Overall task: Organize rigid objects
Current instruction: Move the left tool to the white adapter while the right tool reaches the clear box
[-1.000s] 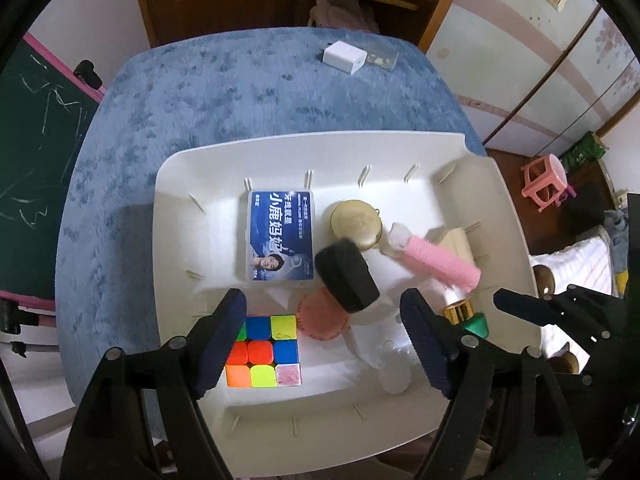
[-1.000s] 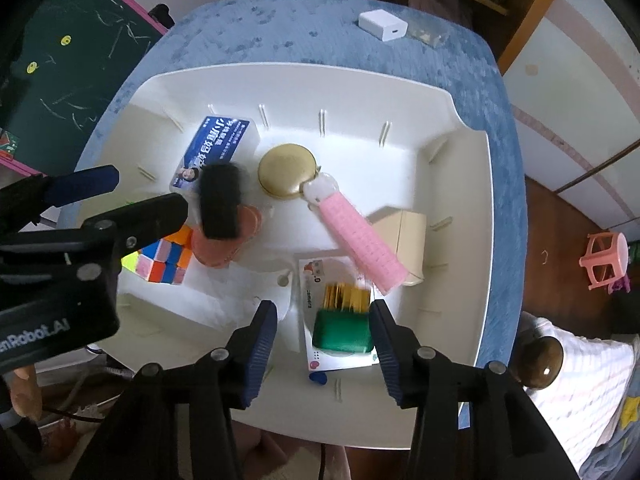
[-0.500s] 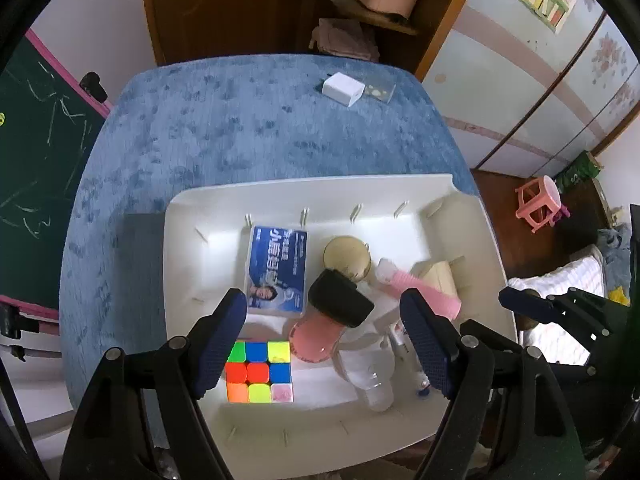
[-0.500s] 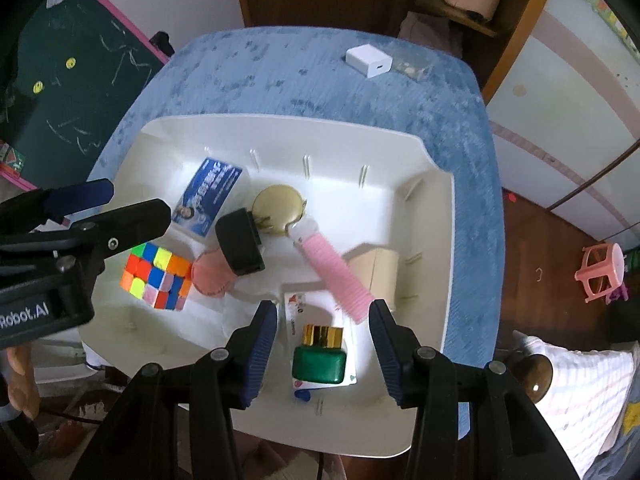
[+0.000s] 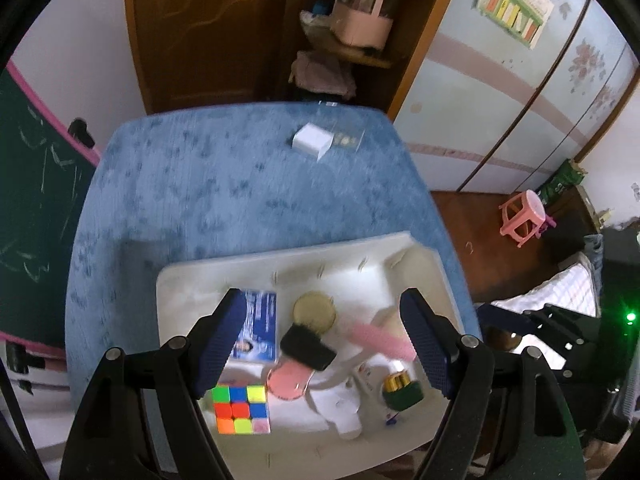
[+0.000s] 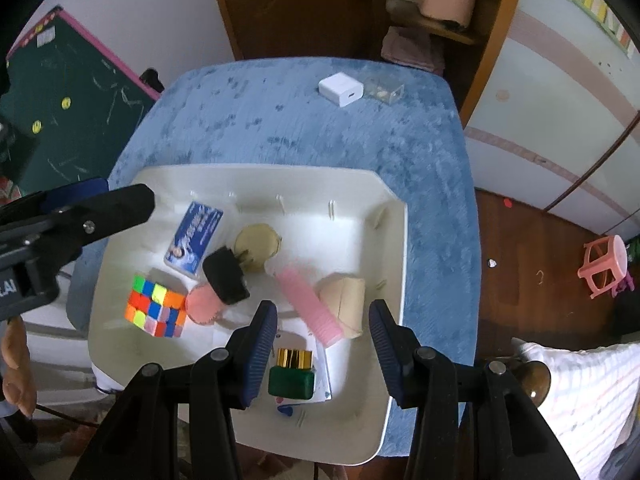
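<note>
A white tray (image 6: 384, 248) on the blue table holds a colour cube (image 6: 156, 306), a blue card box (image 6: 194, 236), a gold round tin (image 6: 258, 246), a black block (image 6: 226, 276) on a pink disc (image 6: 202, 304), a pink roller (image 6: 310, 306), a beige box (image 6: 346, 300) and a green bottle with gold cap (image 6: 292, 376). The same tray (image 5: 176, 280) and cube (image 5: 240, 408) show in the left wrist view. My left gripper (image 5: 326, 344) and right gripper (image 6: 322, 354) are both open and empty, high above the tray.
A white charger cube (image 6: 341, 89) and a small clear box (image 6: 386, 90) lie at the table's far edge. A chalkboard (image 6: 68, 108) stands left. A wooden door and shelf are behind. A pink stool (image 6: 604, 266) is on the floor at right.
Both grippers have risen and pulled back from the tray, so the tray looks smaller and more of the table and room shows. Both stay open and empty.
</note>
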### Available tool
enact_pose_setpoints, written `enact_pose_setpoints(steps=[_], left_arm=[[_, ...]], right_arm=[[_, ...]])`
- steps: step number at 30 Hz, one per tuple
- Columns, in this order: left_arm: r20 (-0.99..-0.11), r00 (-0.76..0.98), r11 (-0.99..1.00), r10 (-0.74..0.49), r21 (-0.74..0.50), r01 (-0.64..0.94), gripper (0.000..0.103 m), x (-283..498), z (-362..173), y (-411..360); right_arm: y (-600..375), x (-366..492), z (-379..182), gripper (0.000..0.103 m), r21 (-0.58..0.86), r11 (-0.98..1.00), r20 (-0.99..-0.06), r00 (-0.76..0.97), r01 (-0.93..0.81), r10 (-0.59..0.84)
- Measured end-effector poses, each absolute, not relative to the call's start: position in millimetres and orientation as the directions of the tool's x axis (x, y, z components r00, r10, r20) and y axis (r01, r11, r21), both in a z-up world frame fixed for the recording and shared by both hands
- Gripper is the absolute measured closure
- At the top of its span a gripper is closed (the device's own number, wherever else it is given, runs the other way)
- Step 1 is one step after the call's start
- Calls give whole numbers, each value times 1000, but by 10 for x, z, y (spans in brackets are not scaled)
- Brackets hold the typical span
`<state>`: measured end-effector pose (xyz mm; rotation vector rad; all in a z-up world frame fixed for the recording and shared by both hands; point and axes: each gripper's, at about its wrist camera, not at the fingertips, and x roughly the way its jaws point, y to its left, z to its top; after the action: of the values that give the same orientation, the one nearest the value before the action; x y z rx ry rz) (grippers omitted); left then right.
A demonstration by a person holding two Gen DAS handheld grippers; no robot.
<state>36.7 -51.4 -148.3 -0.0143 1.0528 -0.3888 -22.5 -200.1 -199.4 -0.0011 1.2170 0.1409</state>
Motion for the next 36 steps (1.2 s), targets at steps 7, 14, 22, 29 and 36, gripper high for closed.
enact_pose_setpoints(steps=[7, 14, 22, 29, 36], left_arm=[[-777, 549, 932, -308, -130, 339, 21, 618, -817, -561], [-733, 616, 939, -288, -88, 333, 20, 1030, -359, -617], [-772, 572, 941, -278, -100, 322, 20, 1570, -345, -714], [-835, 486, 931, -256, -77, 358, 20, 2125, -722, -965], [-887, 401, 887, -230, -22, 461, 20, 2608, -1343, -1212]], right_arm=[[-2199, -21, -1663, 54, 126, 988, -909, 390, -85, 150], [-2407, 374, -1190, 54, 118, 990, -869, 474, -82, 143], [-2549, 933, -721, 44, 81, 993, -822, 558, -86, 115], [-2674, 1524, -663, 43, 110, 993, -823, 556, -36, 112], [-2808, 2228, -1044, 43, 231, 971, -868, 464, 62, 177]])
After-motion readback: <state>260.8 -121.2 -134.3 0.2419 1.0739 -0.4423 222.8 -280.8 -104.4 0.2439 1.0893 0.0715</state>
